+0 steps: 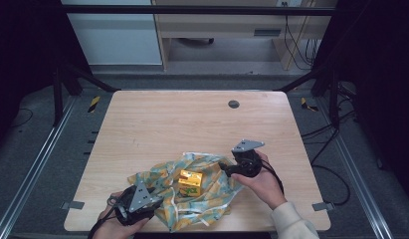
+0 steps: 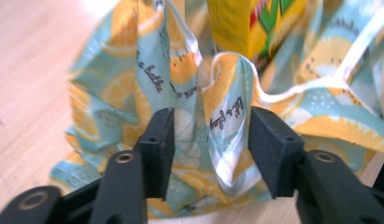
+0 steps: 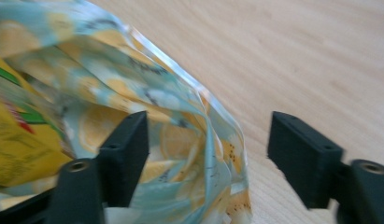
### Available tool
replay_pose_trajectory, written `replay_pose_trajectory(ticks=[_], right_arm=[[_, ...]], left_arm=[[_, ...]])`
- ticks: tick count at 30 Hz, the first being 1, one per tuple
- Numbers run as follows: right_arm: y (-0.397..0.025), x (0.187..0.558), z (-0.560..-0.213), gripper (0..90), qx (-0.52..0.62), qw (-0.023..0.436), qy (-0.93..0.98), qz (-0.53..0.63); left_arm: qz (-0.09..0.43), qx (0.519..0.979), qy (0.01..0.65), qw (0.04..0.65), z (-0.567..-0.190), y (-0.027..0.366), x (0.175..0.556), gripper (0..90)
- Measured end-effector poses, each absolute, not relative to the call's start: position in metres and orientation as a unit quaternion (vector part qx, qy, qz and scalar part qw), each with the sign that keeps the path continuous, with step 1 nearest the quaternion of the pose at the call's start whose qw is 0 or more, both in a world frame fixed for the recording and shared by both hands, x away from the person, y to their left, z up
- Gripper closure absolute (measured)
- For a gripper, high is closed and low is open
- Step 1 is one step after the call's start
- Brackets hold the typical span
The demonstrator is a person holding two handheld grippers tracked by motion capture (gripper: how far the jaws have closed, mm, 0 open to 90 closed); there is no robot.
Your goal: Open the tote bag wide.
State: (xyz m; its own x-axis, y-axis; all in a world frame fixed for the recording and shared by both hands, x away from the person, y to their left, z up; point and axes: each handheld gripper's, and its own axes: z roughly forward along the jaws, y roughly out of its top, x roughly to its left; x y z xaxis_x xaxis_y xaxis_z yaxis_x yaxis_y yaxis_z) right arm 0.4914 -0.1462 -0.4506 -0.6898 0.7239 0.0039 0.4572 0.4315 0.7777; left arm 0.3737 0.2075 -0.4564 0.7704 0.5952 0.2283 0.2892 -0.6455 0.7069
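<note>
High view: crumpled lemon-print pale blue cloth (image 1: 192,194) on light wooden table (image 1: 157,124), near front edge, small yellow carton (image 1: 190,182) on top. Left gripper (image 2: 207,140) part open, cloth fold between jaws, unpinched. Right gripper (image 3: 208,154) wide open, straddling cloth edge.

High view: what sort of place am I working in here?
Probably a lab recording rig: a bare wooden table inside a black metal frame, loose cables on grey floor, handheld grippers working a lemon-print cloth.
</note>
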Motion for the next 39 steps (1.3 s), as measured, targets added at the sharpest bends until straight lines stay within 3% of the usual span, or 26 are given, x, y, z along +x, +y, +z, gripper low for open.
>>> replay_pose_trajectory(ticks=[1,3,9,12,15,24,36,39], right_arm=[[-0.147,0.484,-0.443,25.3,0.351,0.173,0.825,0.408],[-0.147,0.475,-0.436,25.2,0.341,0.174,0.824,0.418],[-0.149,0.446,-0.438,26.1,0.322,0.162,0.831,0.423],[-0.147,0.440,-0.444,26.1,0.318,0.157,0.835,0.420],[-0.142,0.431,-0.462,25.8,0.310,0.144,0.848,0.405],[-0.138,0.424,-0.486,25.6,0.288,0.140,0.877,0.358],[-0.145,0.420,-0.497,27.3,0.280,0.133,0.891,0.332],[-0.145,0.419,-0.497,27.0,0.281,0.130,0.891,0.331]], left_arm=[[0.228,0.873,0.257,0.347,-0.454,0.208,0.373,45.1],[0.232,0.850,0.268,0.389,-0.445,0.212,0.371,45.1],[0.241,0.828,0.274,0.426,-0.426,0.213,0.377,47.3],[0.235,0.847,0.264,0.398,-0.425,0.200,0.391,48.3],[0.236,0.880,0.261,0.318,-0.447,0.186,0.410,50.3],[0.260,0.894,0.263,0.251,-0.473,0.194,0.418,54.8],[0.259,0.896,0.281,0.228,-0.482,0.202,0.418,56.0],[0.254,0.888,0.285,0.256,-0.478,0.207,0.417,52.0]])
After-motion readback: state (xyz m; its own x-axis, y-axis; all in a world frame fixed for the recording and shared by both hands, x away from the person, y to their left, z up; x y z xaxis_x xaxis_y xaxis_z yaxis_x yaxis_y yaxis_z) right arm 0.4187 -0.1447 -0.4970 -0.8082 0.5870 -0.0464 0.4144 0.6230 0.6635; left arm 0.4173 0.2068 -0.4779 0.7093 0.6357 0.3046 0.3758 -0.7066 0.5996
